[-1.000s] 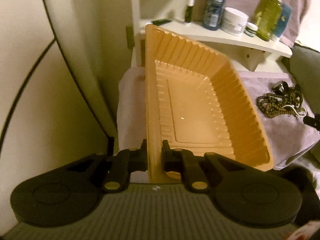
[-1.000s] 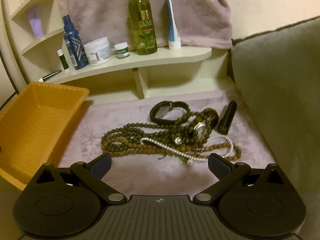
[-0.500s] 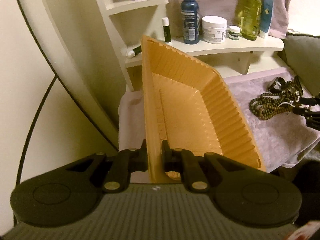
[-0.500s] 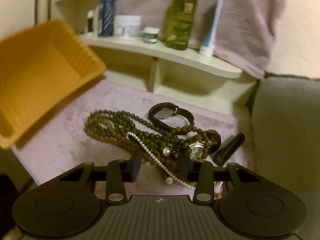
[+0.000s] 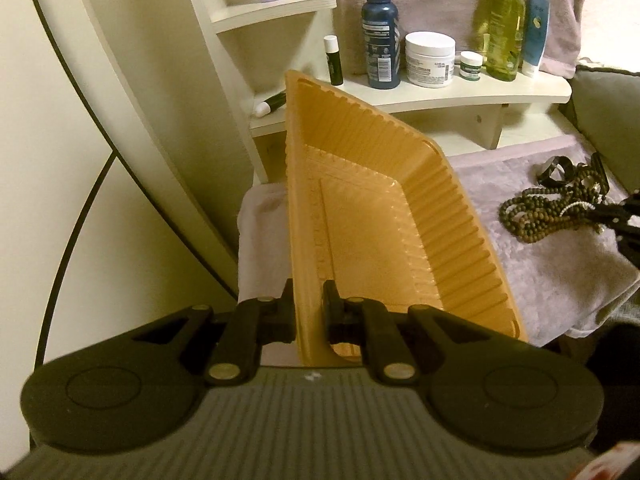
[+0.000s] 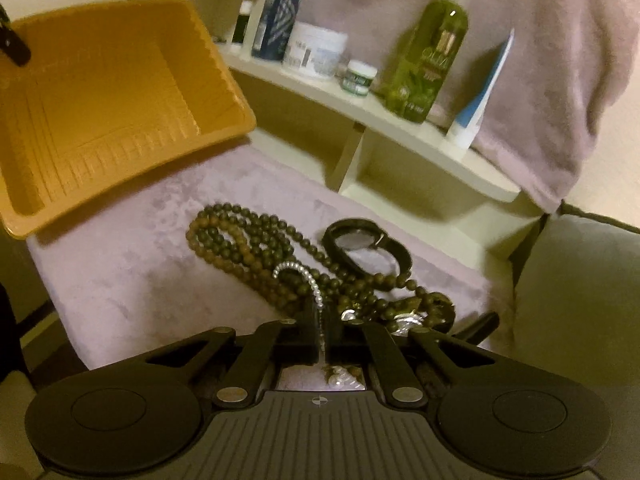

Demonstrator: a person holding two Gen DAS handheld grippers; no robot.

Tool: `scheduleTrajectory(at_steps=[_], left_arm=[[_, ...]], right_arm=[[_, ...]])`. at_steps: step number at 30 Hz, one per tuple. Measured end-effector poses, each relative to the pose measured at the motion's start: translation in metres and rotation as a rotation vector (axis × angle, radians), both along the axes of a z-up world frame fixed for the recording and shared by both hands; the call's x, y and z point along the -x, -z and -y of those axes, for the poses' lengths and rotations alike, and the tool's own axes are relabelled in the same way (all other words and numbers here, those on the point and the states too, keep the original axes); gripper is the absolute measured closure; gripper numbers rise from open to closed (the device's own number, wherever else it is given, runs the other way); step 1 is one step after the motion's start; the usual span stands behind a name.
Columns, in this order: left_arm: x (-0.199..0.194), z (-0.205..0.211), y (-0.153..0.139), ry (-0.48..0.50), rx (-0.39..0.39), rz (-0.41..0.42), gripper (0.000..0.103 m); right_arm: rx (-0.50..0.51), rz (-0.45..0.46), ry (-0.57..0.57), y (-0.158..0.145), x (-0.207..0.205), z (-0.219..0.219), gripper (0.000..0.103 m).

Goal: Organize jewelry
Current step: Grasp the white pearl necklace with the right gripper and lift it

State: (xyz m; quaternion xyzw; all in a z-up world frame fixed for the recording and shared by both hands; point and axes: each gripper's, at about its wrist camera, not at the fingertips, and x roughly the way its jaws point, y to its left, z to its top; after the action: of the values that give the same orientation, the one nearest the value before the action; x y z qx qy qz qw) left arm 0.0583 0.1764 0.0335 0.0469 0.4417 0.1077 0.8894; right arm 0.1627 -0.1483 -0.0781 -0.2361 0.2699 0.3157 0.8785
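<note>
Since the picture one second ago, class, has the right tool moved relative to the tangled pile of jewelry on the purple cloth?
Yes. The right tool has rolled and dropped onto the jewelry pile, its jaws just closing on the silver pearl strand.

Bottle labels on the shelf (image 6: pixel 400 128) blur beyond reading, the right gripper (image 6: pixel 322 334) covers part of the bead tangle (image 6: pixel 256 252), and the picture's edge crops the towel (image 6: pixel 540 80).
</note>
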Motion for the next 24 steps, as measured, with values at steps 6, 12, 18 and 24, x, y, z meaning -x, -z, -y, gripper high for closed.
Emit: scheduleTrajectory(at_steps=[6, 12, 18, 24], left_arm=[[0.001, -0.003, 0.0, -0.019, 0.023, 0.012, 0.093], [0.002, -0.004, 0.0, -0.033, 0.035, 0.027, 0.093], [0.004, -0.005, 0.001, -0.038, 0.042, 0.038, 0.093], [0.004, -0.006, 0.001, -0.037, 0.048, 0.042, 0.093]], right_arm=[[-0.078, 0.082, 0.051, -0.034, 0.006, 0.017, 0.101], [-0.129, 0.169, 0.085, -0.07, 0.011, 0.033, 0.101], [-0.183, 0.222, 0.089, -0.1, 0.017, 0.04, 0.101], [-0.222, 0.255, 0.063, -0.12, 0.022, 0.036, 0.101]])
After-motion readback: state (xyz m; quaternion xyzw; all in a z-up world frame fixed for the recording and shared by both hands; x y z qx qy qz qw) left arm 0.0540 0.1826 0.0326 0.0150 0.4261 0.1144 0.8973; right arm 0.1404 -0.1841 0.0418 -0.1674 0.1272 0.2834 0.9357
